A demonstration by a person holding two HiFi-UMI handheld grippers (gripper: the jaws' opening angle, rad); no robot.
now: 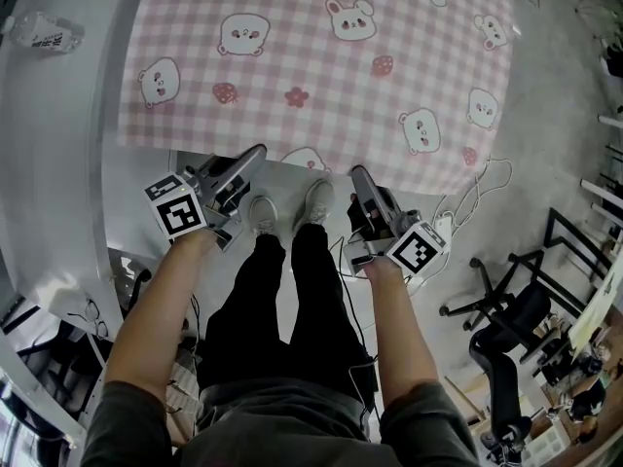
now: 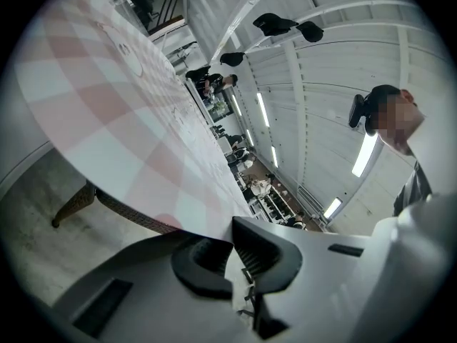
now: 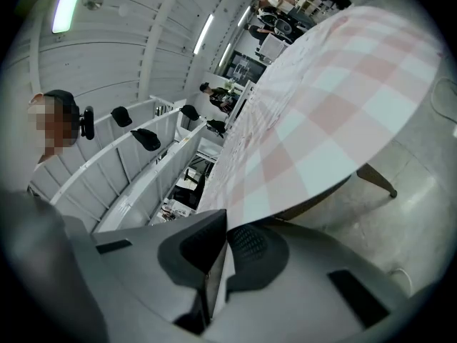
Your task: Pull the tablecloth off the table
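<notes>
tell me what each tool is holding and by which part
Both the left tool and right tool are shut on the pink-and-white checked fabric tablecloth, pinching its near edge.

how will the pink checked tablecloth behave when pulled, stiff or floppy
Probably floppy: the tablecloth pinches thin at its edge between the jaws of the left gripper and right gripper. Likely light and, with nothing seen standing on it, it should slide off easily.

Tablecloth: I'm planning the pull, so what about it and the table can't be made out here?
Tablecloth far edge: cut off by the head view's top edge.
Tabletop: covered by the cloth in all views.
Grip on the cloth: hidden in the head view under the left gripper and right gripper.
</notes>
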